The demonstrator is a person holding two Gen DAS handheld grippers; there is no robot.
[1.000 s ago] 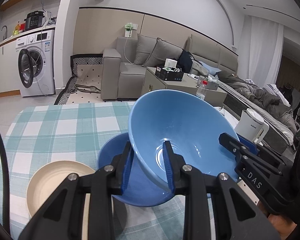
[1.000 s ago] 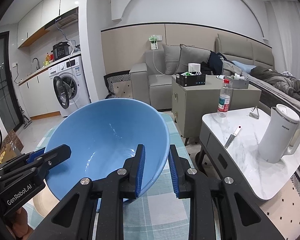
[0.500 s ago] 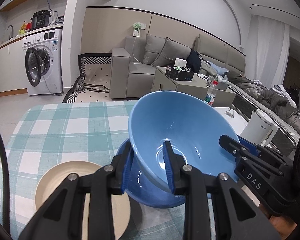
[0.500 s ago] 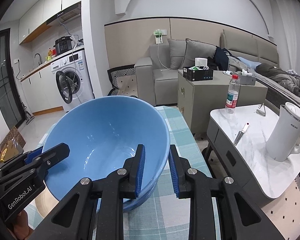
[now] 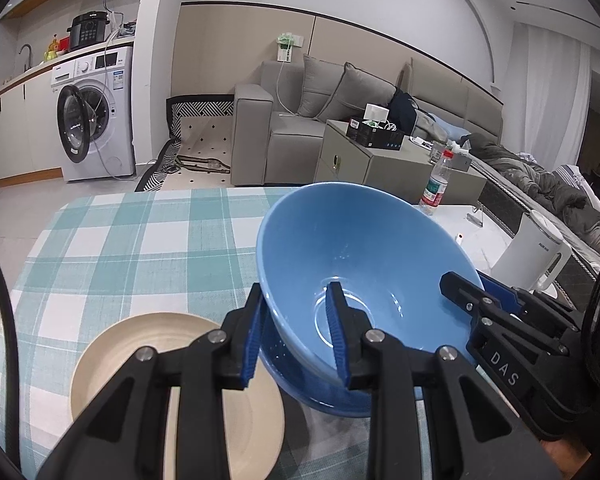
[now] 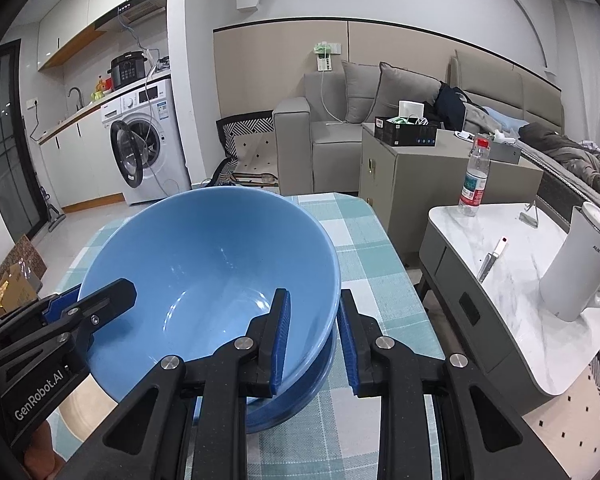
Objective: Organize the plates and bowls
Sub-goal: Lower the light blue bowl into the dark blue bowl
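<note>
Since the earlier frame, the blue bowl [image 5: 364,280] has been carried lower, toward the blue plate [image 5: 300,376] on the table, and the cream plate [image 5: 172,392] has come further into the left wrist view. The left tongs [image 5: 296,332] are closed on the bowl's near-left rim, with one blue pad inside the wall and one outside. The right tongs [image 6: 314,340] are closed on the opposite rim in the same way, one pad inside and one outside. The bowl is thus held by both tongs at once, tilted so that its opening faces the cameras. It is seen directly over the blue plate; whether its base already touches that plate cannot be told. The cream plate lies on the table just left of the blue plate, and its rim appears to be overlapped by it. The table [image 5: 140,248] is covered with a teal and white checked cloth. Beyond its right edge a marble-topped side table [image 6: 500,280] is seen, on which a white kettle [image 6: 580,268], a water bottle [image 6: 476,178] and a knife [image 6: 492,258] stand apart from one another. Further off, a grey sofa [image 5: 300,120] and a washing machine [image 5: 96,116] are visible.
</note>
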